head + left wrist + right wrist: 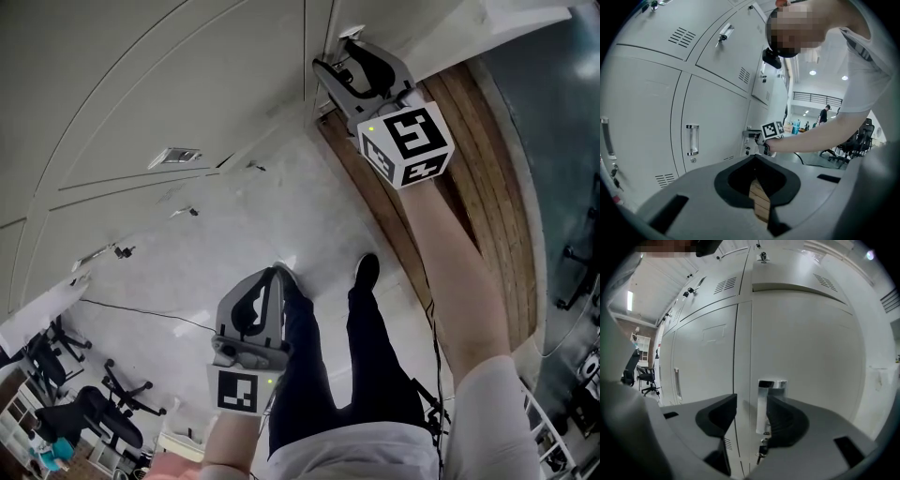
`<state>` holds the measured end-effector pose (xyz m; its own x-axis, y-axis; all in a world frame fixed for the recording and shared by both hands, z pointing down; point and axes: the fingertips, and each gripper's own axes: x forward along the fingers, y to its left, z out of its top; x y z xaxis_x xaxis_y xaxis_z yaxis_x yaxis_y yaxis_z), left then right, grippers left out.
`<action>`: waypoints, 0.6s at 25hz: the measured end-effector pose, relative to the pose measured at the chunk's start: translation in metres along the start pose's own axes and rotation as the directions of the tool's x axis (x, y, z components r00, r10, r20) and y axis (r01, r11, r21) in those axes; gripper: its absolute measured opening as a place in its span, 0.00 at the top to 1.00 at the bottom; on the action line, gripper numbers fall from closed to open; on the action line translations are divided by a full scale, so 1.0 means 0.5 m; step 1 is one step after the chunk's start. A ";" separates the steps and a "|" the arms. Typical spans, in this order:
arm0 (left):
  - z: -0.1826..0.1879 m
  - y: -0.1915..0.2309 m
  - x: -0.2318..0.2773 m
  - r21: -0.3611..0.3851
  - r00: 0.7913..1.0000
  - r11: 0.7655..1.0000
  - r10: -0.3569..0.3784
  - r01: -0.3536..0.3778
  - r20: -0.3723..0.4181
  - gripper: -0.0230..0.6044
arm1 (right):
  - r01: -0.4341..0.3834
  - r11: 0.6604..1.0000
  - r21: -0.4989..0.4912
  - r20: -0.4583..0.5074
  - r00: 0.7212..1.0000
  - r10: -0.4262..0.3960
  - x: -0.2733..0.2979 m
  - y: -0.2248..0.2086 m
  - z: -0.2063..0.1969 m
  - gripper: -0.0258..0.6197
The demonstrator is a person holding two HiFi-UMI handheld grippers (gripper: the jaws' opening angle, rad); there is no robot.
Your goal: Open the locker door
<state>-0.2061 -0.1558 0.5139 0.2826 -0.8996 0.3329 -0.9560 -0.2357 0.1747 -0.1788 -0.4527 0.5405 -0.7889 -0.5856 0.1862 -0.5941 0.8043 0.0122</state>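
The grey locker door (806, 357) carries an upright chrome handle (765, 404) with a key (761, 453) hanging below it. My right gripper (752, 416) is open around that handle; the handle stands close against the right jaw, with a wide gap to the left jaw. In the head view the right gripper (339, 54) is held up at the handle (349, 32) at the top. My left gripper (272, 274) hangs low over the floor, shut with nothing in it. From the left gripper view the right gripper's marker cube (772, 130) shows at the lockers.
A row of more locker doors (712, 108) with handles (692, 139) and keys runs along the wall. A wooden floor strip (478, 169) lies below the lockers. The person's legs (375, 356) stand on pale floor, with a cable (141, 314) and office chairs (103, 403) at lower left.
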 end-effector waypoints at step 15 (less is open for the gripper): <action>-0.005 -0.038 -0.002 0.004 1.000 1.000 -0.006 0.006 0.001 0.96 | 0.090 0.996 0.013 0.012 0.996 -0.090 -0.093 -0.013 -0.019 0.73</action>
<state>-0.1880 -0.1496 0.5125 0.2886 -0.8986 0.3305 -0.9545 -0.2430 0.1729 -0.1365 -0.4298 0.5410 -0.7340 -0.6570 0.1723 -0.6648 0.7469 0.0157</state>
